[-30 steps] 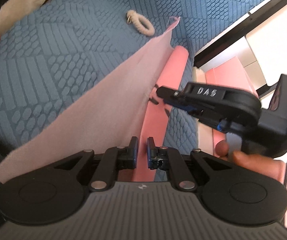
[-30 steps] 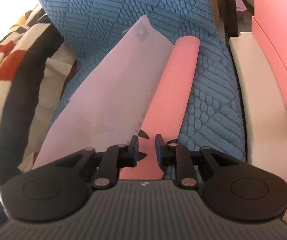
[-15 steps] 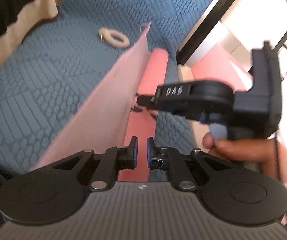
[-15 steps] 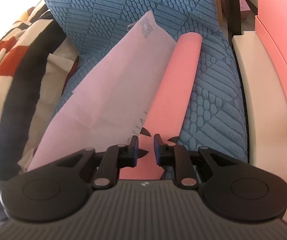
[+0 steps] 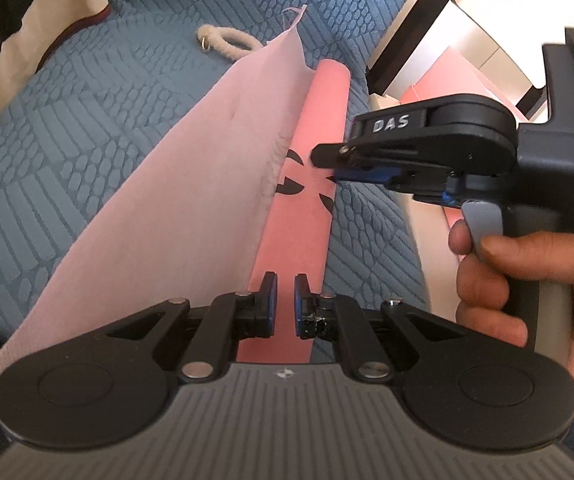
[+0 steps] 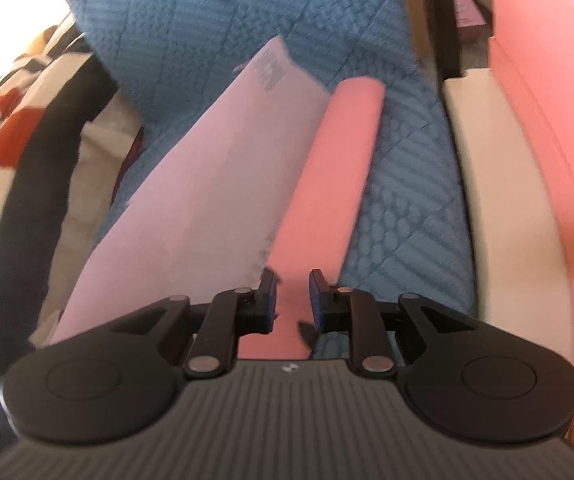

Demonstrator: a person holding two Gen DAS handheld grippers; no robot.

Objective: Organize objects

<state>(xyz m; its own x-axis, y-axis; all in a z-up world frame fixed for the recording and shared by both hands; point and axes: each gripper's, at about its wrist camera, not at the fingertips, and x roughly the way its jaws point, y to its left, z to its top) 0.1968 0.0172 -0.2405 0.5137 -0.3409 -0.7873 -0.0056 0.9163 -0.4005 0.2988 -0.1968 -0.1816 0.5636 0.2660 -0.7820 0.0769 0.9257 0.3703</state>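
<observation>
A pink cloth is half rolled: a salmon-pink roll (image 5: 307,200) lies on the blue quilted cover (image 5: 87,128), with its loose pale-pink flap (image 5: 175,216) lifted to the left. My left gripper (image 5: 285,300) has its jaws a narrow gap apart over the roll's near end, gripping nothing. My right gripper (image 5: 327,168) reaches in from the right, its tips at the roll's right edge by the black markings. In the right wrist view, the right gripper (image 6: 293,296) is slightly open above the roll (image 6: 327,200), with the flap (image 6: 215,200) to the left.
A cream hair tie (image 5: 227,42) lies on the cover beyond the flap. A striped blanket (image 6: 19,140) is bunched at the left. A cream and pink bed edge (image 6: 507,200) and a dark frame (image 5: 403,32) run along the right.
The right gripper has opened a little and moved forward along the roll. The left gripper has swung its view so the right gripper sits higher and closer to the roll's markings.
</observation>
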